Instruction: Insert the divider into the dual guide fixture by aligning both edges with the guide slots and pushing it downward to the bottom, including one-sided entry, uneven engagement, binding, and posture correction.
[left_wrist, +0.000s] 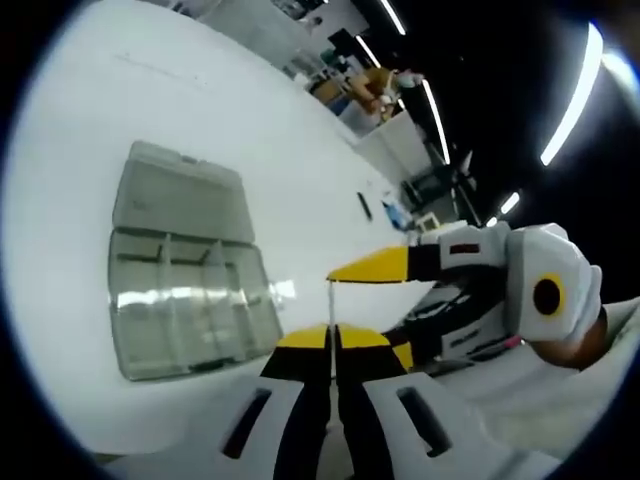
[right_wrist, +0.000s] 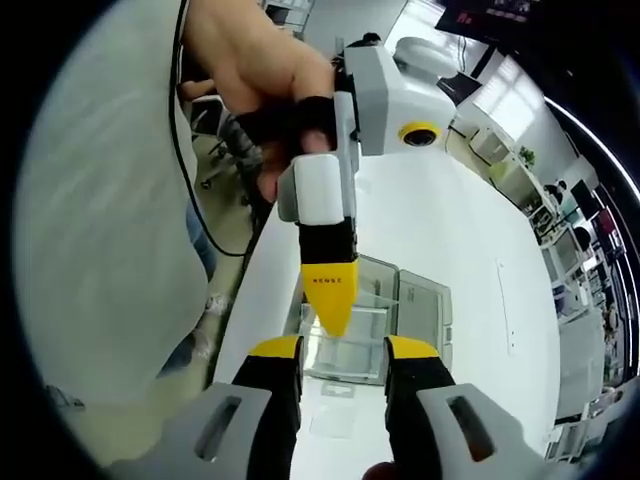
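Note:
A thin clear divider (left_wrist: 331, 300) stands edge-on in the left gripper view, with my left gripper (left_wrist: 332, 335) shut on its lower end. My right gripper (left_wrist: 352, 310) reaches in from the right. Its jaws are wide apart, and the upper yellow fingertip (left_wrist: 345, 272) sits at the divider's top end. I cannot tell whether the jaws press on it. In the right gripper view, my right gripper (right_wrist: 343, 350) is open, and the left gripper (right_wrist: 331, 322), held by a hand (right_wrist: 255, 70), points down between its jaws. The clear compartment box (left_wrist: 190, 300) (right_wrist: 372, 300) lies open on the white table, apart from both grippers.
The box's lid (left_wrist: 180, 195) lies flat beside it. The white table (left_wrist: 120, 100) stretches far around the box. A person's grey-clad body (right_wrist: 110, 230) and a black cable (right_wrist: 205, 200) are at the table's edge, with shelves and equipment (left_wrist: 370, 90) beyond.

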